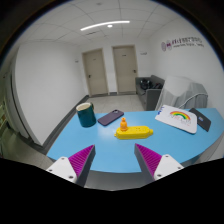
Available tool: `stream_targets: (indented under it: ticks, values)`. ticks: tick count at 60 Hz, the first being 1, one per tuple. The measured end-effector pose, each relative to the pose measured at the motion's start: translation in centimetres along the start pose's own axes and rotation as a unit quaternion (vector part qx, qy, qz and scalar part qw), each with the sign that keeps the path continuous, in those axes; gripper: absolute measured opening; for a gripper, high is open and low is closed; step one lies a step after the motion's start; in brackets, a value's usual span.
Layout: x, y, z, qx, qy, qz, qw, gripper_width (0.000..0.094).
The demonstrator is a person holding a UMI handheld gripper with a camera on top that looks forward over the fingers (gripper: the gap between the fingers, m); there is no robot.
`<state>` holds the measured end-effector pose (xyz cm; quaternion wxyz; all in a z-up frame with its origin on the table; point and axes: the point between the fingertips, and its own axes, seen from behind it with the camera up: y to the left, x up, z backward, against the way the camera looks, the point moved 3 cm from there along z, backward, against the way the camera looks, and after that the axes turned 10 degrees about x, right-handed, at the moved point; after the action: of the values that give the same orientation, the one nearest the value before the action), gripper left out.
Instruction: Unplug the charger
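My gripper (113,158) is open and holds nothing. Its two fingers, with magenta pads (80,158), hang over the near part of a blue round table (100,145). Beyond the fingers, a yellow block-shaped object with an orange top (131,129) lies on the table; I cannot tell if it is the charger or its socket. No cable or plug shows clearly.
A dark green cylinder (86,114) stands at the table's left. A dark phone-like slab (110,117) lies behind the yellow object. A white sheet with a rainbow (181,119) lies to the right. A white chair (186,95) and two doors (94,72) are behind.
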<state>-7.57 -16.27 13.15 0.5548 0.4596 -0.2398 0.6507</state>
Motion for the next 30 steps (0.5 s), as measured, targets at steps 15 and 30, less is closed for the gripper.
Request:
stream_targets:
  ticks: [15,30]
  values:
    - [2.5,-0.3,-6.8,-0.019,-0.023,0.016,0.999,0.0816]
    - [2.4,-5.4,-17.6,-0.031,-0.001,0.007,0.999,0.064]
